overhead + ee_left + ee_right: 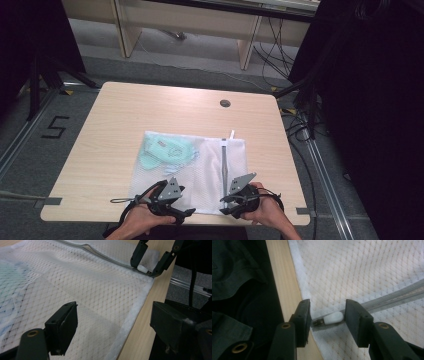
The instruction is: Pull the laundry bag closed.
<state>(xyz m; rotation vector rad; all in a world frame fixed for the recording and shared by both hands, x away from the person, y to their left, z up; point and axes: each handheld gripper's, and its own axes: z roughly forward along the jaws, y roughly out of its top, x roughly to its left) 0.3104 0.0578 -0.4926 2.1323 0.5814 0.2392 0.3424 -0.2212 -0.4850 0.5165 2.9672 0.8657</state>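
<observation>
My left gripper (112,332) hovers over the mesh laundry bag's (200,170) near hem, jaws wide apart, empty. Further right along that hem, my right gripper (327,320) straddles the white zipper pull (333,318) — jaws partly parted, not quite pinching it.

Both claws, left (181,192) and right (231,194), gape, pointing forward.

Even, soft overhead light, dark surroundings; close claw views slightly blurred, grainy.
</observation>
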